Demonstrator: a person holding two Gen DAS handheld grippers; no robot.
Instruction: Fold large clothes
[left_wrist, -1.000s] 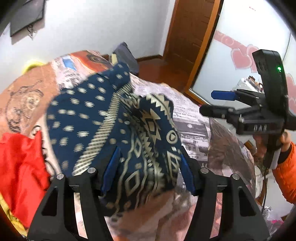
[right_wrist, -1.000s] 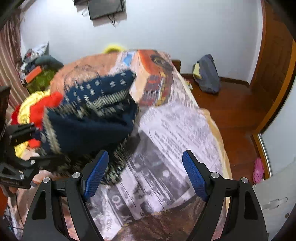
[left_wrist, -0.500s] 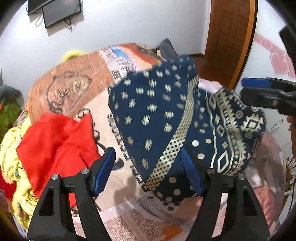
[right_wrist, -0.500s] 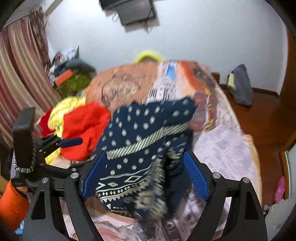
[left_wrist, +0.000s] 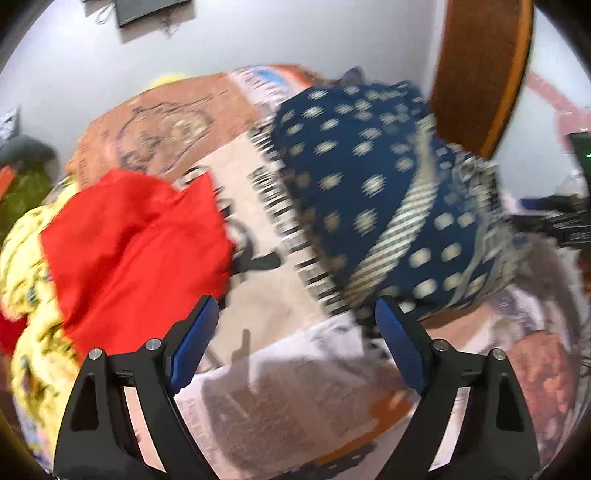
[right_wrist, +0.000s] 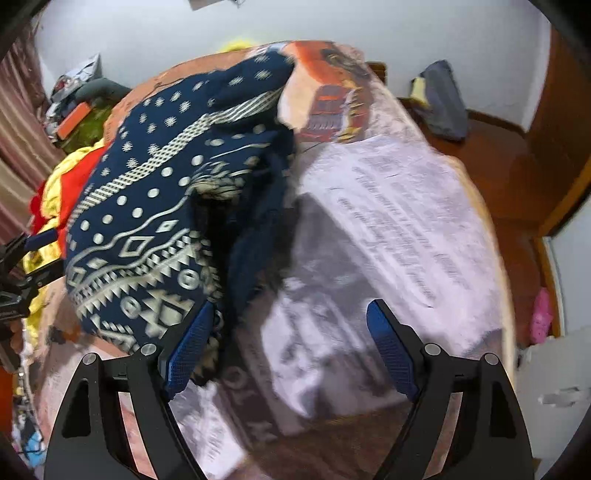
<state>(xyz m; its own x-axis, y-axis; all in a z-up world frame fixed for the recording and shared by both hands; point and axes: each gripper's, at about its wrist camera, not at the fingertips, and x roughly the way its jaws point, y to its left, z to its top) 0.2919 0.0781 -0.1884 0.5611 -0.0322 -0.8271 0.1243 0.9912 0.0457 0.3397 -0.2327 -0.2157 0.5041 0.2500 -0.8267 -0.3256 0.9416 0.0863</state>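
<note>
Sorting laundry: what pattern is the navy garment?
Cream dots and geometric bands on the navy garment; clearest in the right wrist view.

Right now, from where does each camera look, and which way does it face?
Left wrist: sits on the left gripper, looking down along open fingers at the bed; red garment at picture-left, navy patterned garment at picture-right; its jaws have just been opening, nothing between.
Right wrist: sits on the right gripper, looking down at the newspaper-print bedcover; fingers open, empty; the other gripper shows at the left edge.
Shared: the navy garment, red garment, bed.
</note>
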